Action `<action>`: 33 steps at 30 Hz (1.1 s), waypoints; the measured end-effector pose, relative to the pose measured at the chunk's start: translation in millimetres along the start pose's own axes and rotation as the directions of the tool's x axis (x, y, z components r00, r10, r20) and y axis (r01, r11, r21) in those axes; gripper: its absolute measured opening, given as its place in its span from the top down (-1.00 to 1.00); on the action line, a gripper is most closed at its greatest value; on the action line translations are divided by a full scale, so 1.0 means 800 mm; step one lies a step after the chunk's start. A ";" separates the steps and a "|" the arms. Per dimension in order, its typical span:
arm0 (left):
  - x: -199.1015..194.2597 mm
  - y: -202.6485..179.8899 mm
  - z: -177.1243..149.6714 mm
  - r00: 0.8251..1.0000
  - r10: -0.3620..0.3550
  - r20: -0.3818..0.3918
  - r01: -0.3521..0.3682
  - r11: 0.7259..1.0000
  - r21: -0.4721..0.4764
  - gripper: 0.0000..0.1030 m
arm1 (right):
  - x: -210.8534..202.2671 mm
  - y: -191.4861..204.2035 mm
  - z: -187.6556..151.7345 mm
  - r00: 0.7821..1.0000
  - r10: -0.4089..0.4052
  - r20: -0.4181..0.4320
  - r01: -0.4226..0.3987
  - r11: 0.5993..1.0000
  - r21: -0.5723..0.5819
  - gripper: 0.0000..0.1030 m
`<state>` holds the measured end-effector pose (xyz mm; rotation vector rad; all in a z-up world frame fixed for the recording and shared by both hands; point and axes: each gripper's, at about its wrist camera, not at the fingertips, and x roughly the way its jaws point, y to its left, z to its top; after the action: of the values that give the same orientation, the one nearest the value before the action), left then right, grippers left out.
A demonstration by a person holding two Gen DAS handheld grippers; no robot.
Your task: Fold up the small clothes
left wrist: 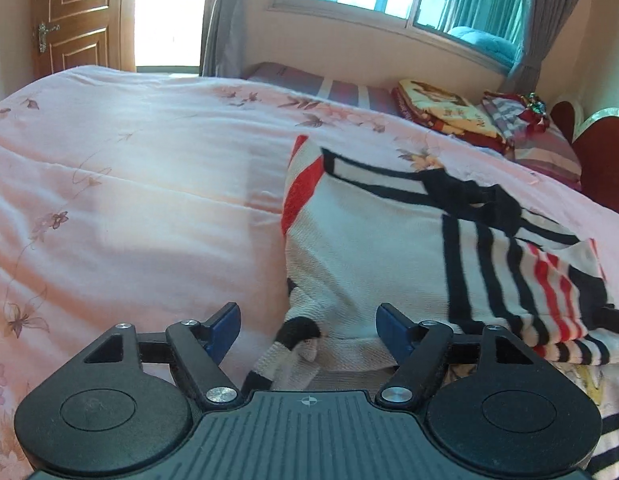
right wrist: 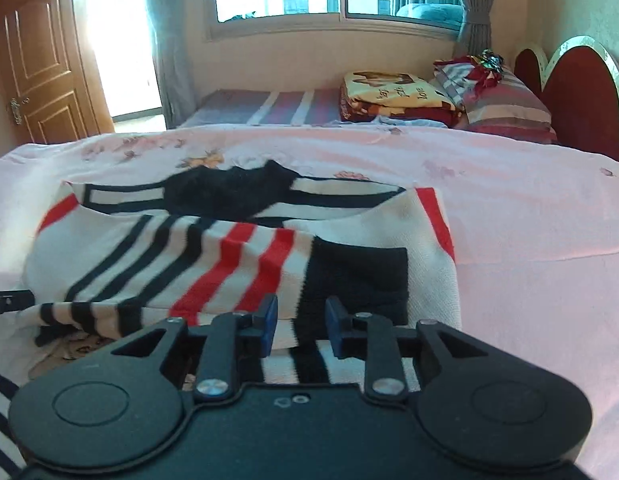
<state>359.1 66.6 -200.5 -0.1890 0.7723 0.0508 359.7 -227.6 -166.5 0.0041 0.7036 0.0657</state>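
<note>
A small white knit sweater (left wrist: 373, 248) with black and red stripes lies on the pink floral quilt (left wrist: 129, 184). It also shows in the right wrist view (right wrist: 237, 248), with a striped sleeve folded across its body. My left gripper (left wrist: 307, 330) is open, its blue pads on either side of the sweater's near left edge and a black cuff (left wrist: 299, 330). My right gripper (right wrist: 301, 326) is partly open, with the sleeve's black cuff (right wrist: 357, 280) between and just beyond its fingers, not pinched.
Another striped garment (right wrist: 1, 412) lies at the near edge under the sweater. Folded blankets (right wrist: 393, 94) and a striped pillow (right wrist: 505, 108) sit by the red headboard (right wrist: 577, 92). A window and curtains are behind, a wooden door (right wrist: 41, 64) at left.
</note>
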 end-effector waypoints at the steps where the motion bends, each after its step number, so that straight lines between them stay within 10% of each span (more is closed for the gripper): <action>1: -0.010 -0.007 -0.004 1.000 -0.018 0.004 0.018 1.000 0.019 -0.44 | -0.006 0.006 -0.004 1.000 0.026 -0.008 -0.026 1.000 0.007 0.43; 9: -0.007 -0.021 -0.051 0.996 -0.038 -0.078 0.045 0.994 0.096 -0.44 | -0.011 0.063 -0.056 0.992 0.068 -0.108 -0.080 0.990 -0.116 0.48; 19: -0.050 -0.014 -0.069 0.998 -0.028 -0.062 0.034 0.994 0.102 -0.44 | -0.054 -0.029 -0.091 0.990 -0.082 -0.111 0.080 0.997 -0.025 0.42; 26: -0.068 -0.072 -0.092 0.985 -0.124 -0.121 0.134 0.988 0.082 -0.44 | -0.085 0.024 -0.095 0.990 0.112 -0.089 -0.111 0.994 0.020 0.38; 33: -0.091 -0.071 -0.136 0.996 -0.016 -0.089 0.035 0.977 0.209 -0.44 | -0.081 0.070 -0.125 0.987 0.108 -0.119 -0.132 0.966 -0.220 0.39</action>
<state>238.5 -7.8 -217.4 0.0007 0.8562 -0.0640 242.1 -177.7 -199.5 -0.1781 0.7990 0.2646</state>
